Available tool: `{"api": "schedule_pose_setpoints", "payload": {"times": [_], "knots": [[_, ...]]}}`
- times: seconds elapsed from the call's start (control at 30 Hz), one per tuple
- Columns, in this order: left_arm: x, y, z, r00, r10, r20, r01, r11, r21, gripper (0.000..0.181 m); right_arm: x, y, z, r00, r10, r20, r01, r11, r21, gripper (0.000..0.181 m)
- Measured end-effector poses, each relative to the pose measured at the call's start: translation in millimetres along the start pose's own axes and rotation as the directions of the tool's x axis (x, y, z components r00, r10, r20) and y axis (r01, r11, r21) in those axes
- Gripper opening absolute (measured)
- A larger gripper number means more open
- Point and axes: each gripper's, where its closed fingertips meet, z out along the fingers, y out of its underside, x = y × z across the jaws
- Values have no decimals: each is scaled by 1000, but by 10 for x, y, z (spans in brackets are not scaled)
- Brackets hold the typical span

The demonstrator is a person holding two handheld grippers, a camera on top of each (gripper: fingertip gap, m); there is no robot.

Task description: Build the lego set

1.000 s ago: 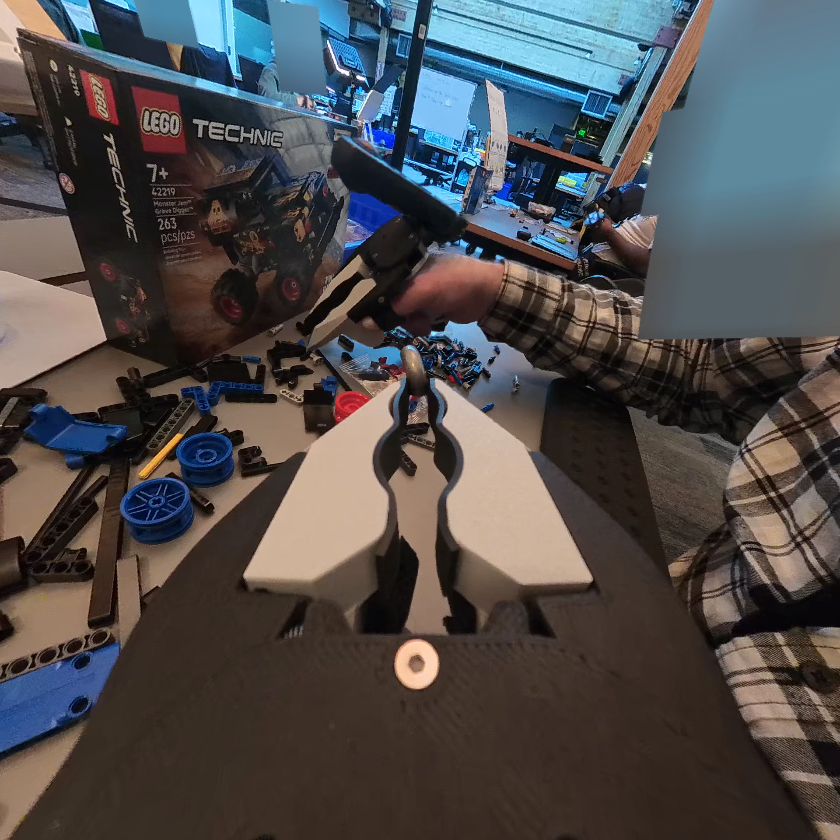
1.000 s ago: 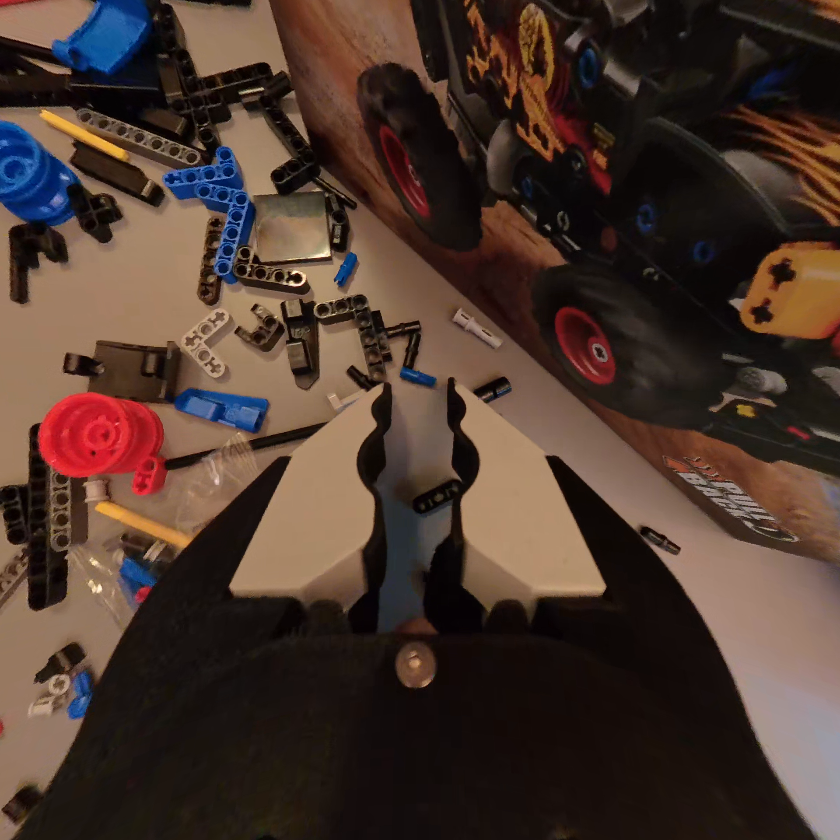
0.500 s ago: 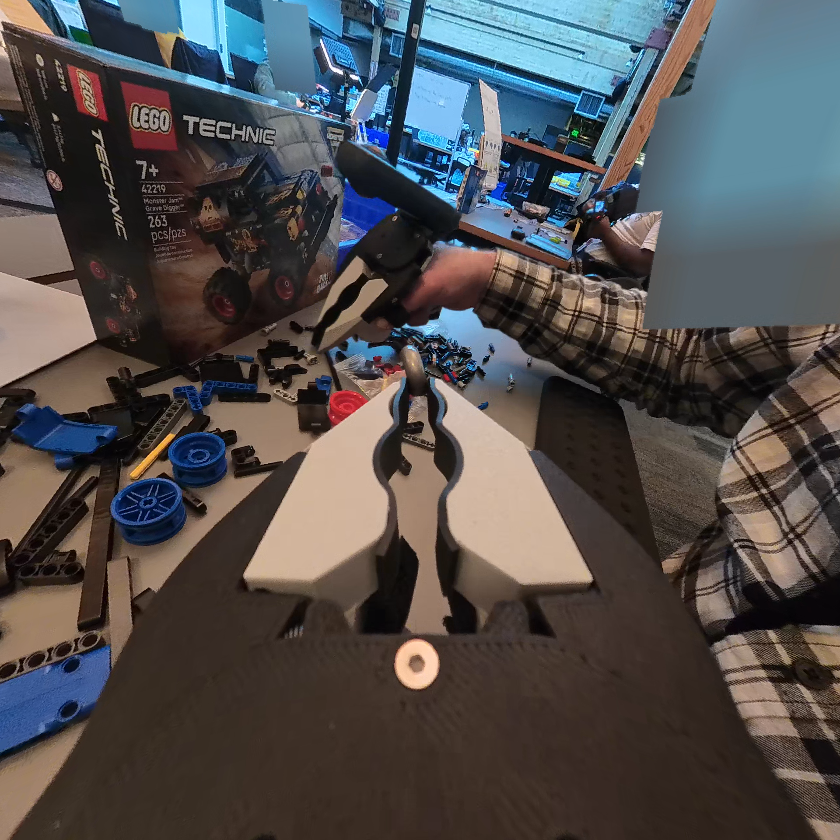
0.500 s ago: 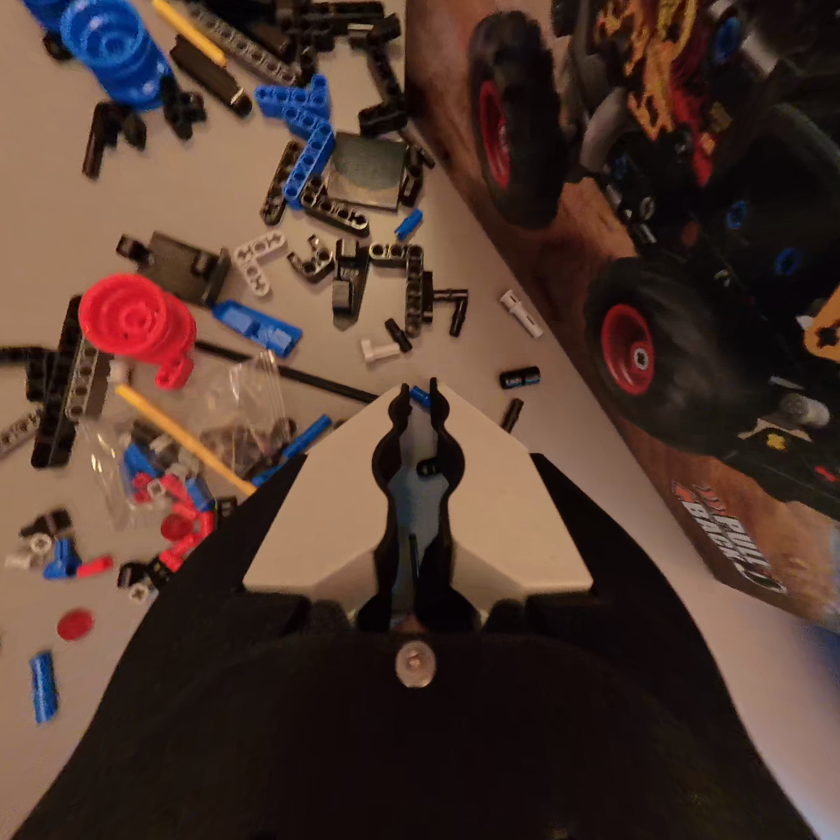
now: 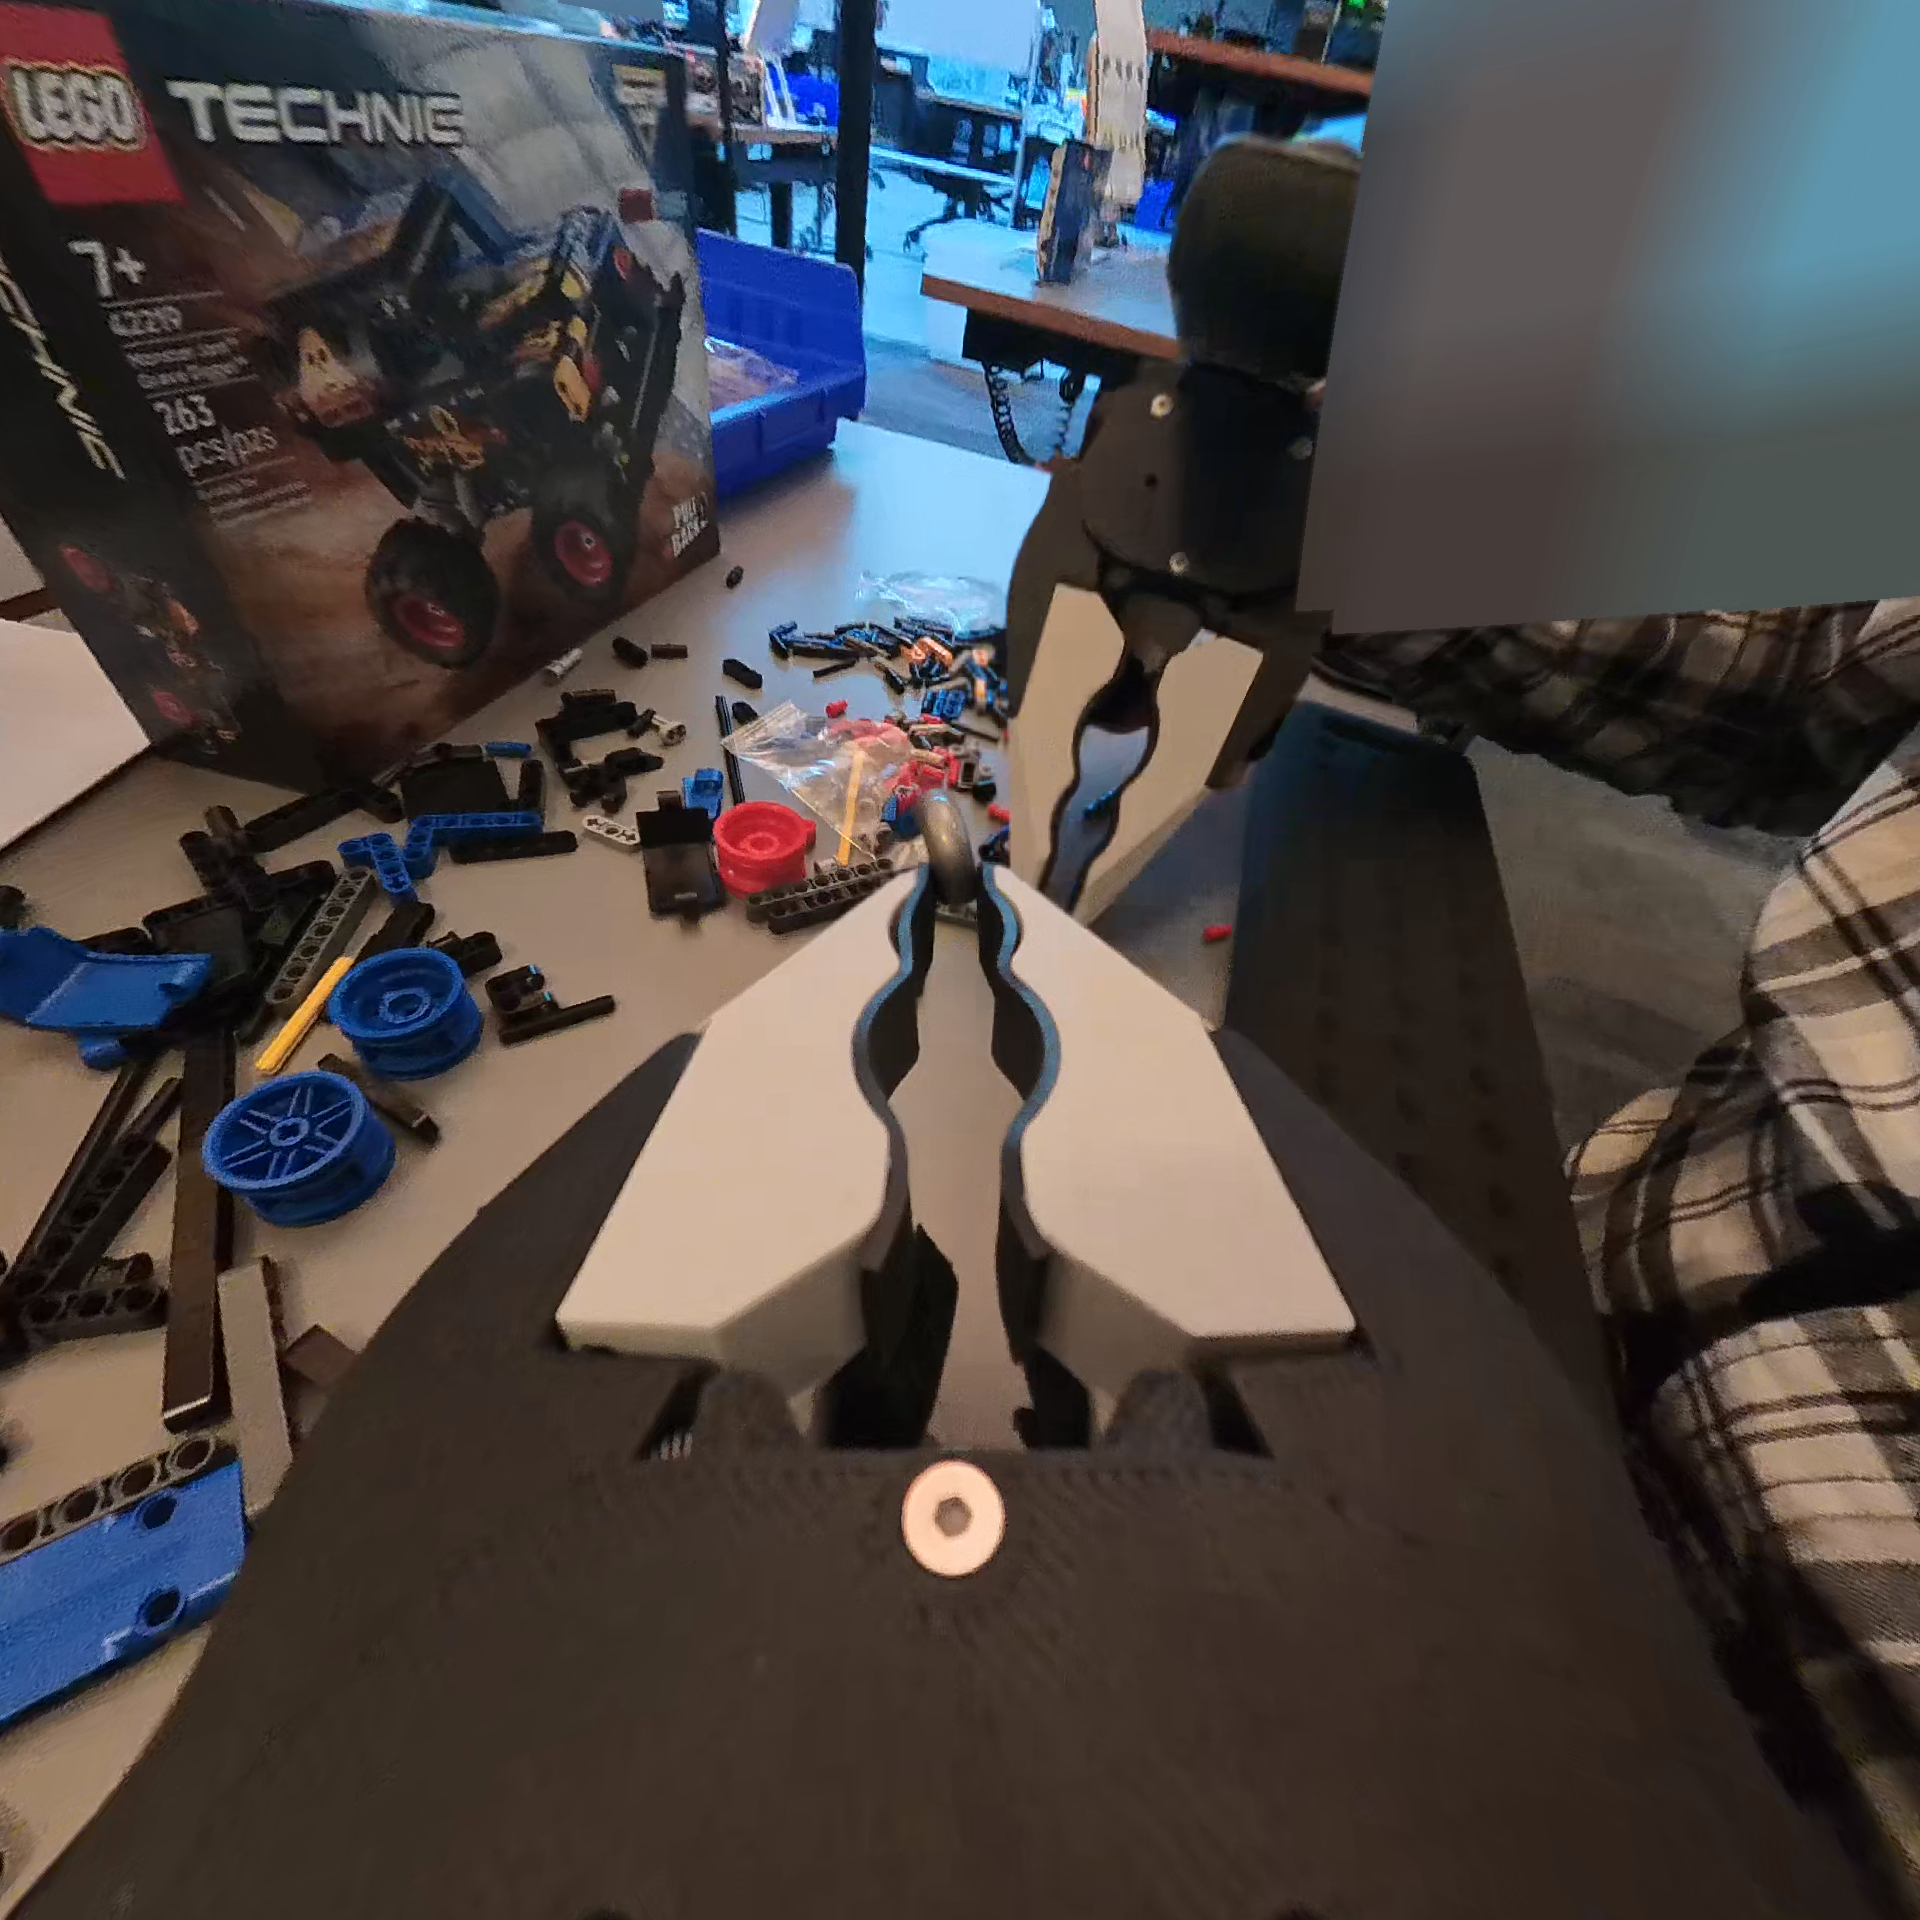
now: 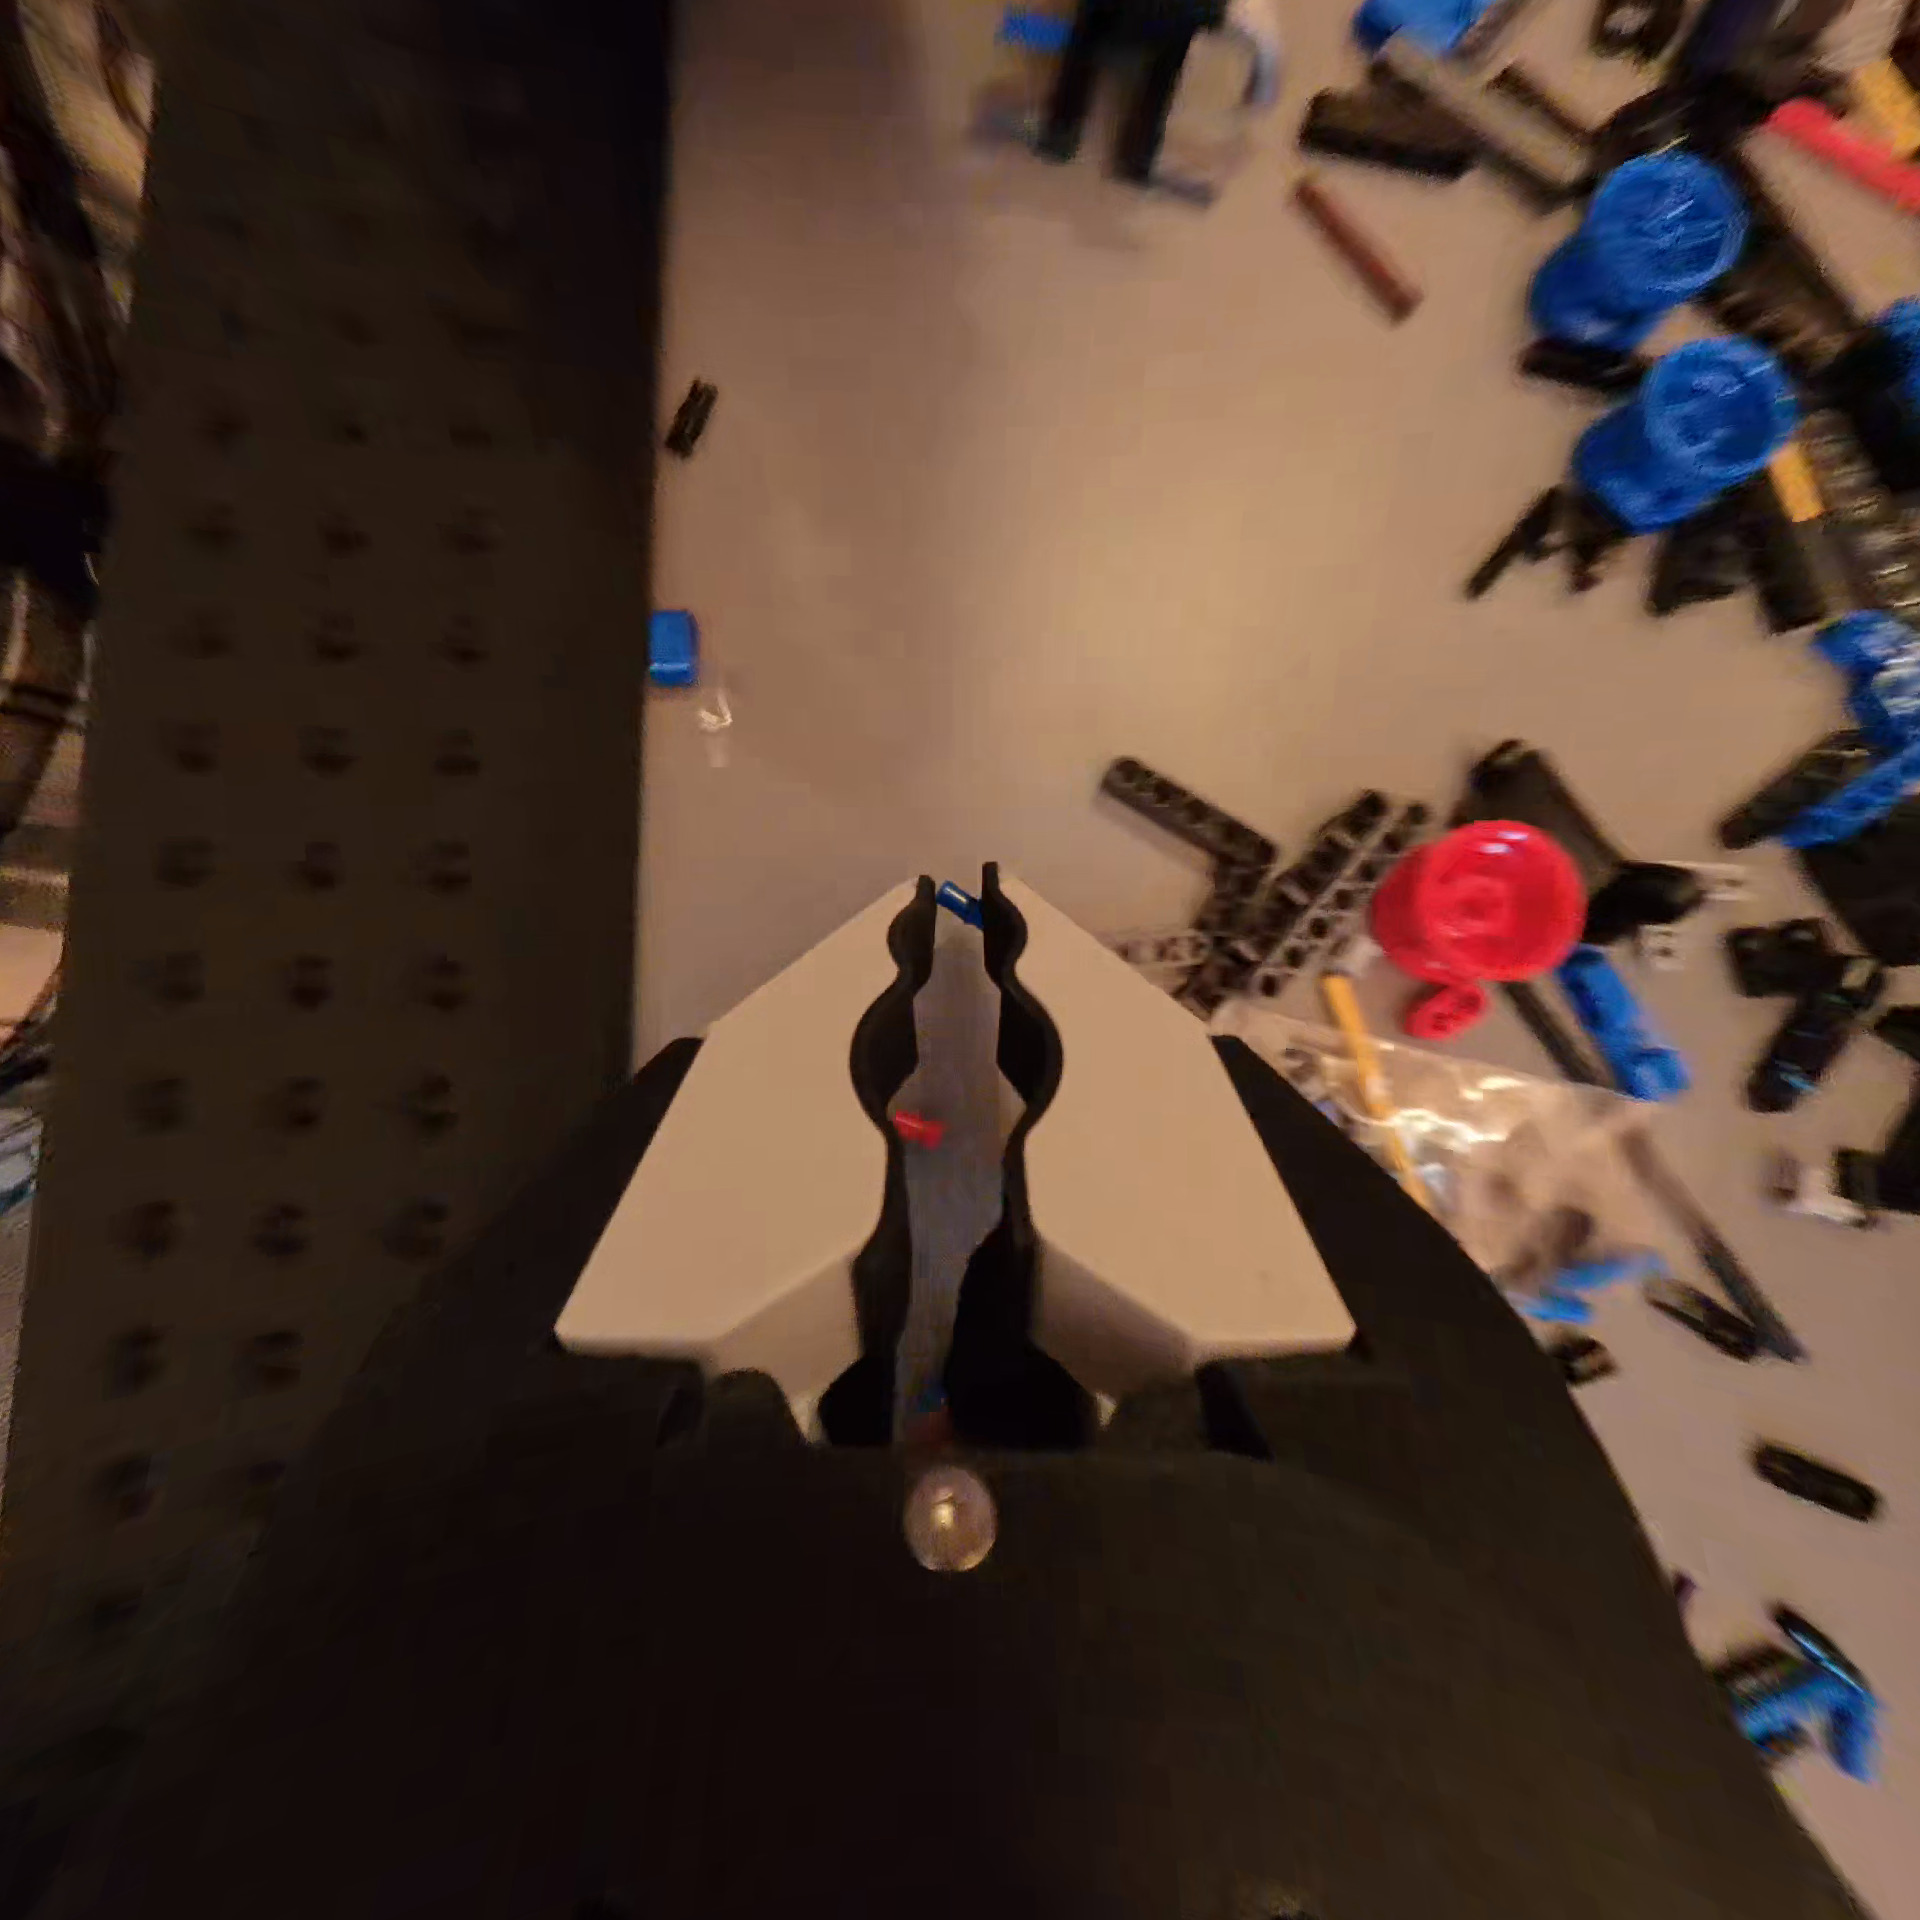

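Most of the set lay unbuilt: loose beams, pins and wheel hubs were scattered across the grey table point(image 5: 914, 499), with nothing that read as an assembled chassis in either view. Two blue wheel hubs point(image 5: 405, 1013) sat near a yellow axle, a red wheel hub point(image 5: 762, 844) lay beside a clear plastic bag point(image 5: 831, 743) of small parts, and the set's box point(image 5: 343, 364) stood upright behind the pile.

The left gripper point(image 5: 951, 899) was clenched at its tips on a small curved grey piece point(image 5: 948, 854), held above the table. The right gripper point(image 6: 954, 899) had its jaws nearly together, pinching a small blue pin point(image 6: 958, 902) at the very tips; from the left wrist view it hung just beyond the left gripper, pointing down. A black studded baseplate point(image 6: 343, 727) lay at the table's edge beside it, bare as far as could be seen.

Judging from this, the build was at its very start: perhaps a first pin being brought to a first part, with nearly all pieces left to join.
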Motion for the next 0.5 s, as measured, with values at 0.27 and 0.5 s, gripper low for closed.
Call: {"api": "schedule_pose_setpoints", "payload": {"times": [0.27,0.5], "knots": [[68,35,35,999,29,-14,-29,999,-22,6,30,161,37,986,96,-135,-108,991,-84,29],[86,10,24,999,25,-26,-25,1000,-9,6,-54,60,29,843,463,-273,-469,882,50,19]]}}
